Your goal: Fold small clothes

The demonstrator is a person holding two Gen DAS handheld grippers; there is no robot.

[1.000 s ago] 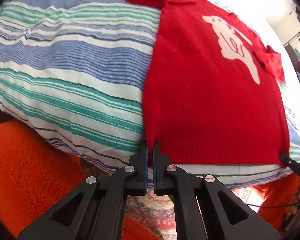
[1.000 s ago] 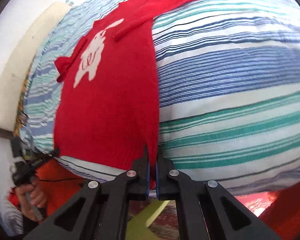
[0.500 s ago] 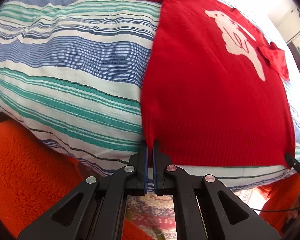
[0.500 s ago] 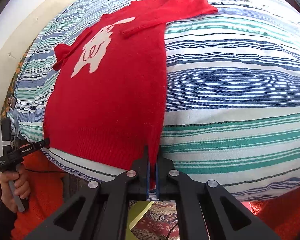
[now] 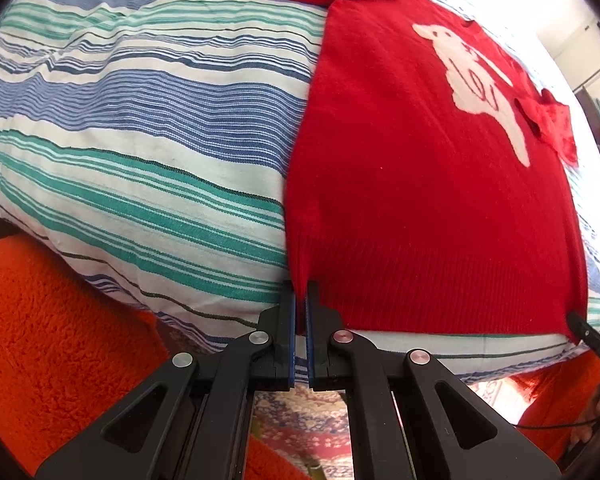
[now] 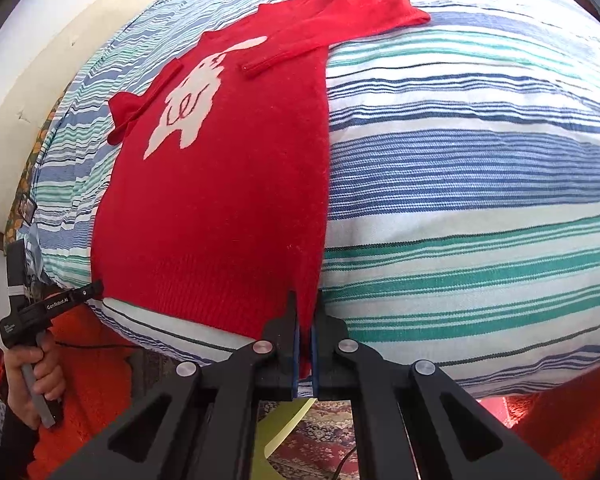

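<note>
**A:** ok so how far are we on the folding? Left wrist view first.

**B:** Barely started imo. The red sweater (image 5: pixel 420 184) lies flat, face up, on the striped bed cover (image 5: pixel 140 128), white animal motif (image 5: pixel 476 84) showing. The left hand-held gripper (image 5: pixel 300 308) is clamped together on one bottom corner of the ribbed hem. You can see the knit pinched between the blue pads. The far hem corner meets the tip of the other tool at the right edge.

**A:** And the right wrist view?

**B:** Same story mirrored. The right hand-held gripper (image 6: pixel 306 320) is closed on the opposite hem corner, fabric running down between the jaws. The sleeve (image 6: pixel 332 28) on that side is laid across the chest, and the other sleeve (image 6: pixel 140 108) looks tucked in too, though it's bunched so hard to say how neatly. Over at the left, a hand (image 6: pixel 34 380) grips the other tool's handle.

**A:** So what's left?

**B:** My guess: sleeves are in, body isn't folded at all. Bringing the hem up toward the collar is yet to come, with both corners gripped for it.
</note>
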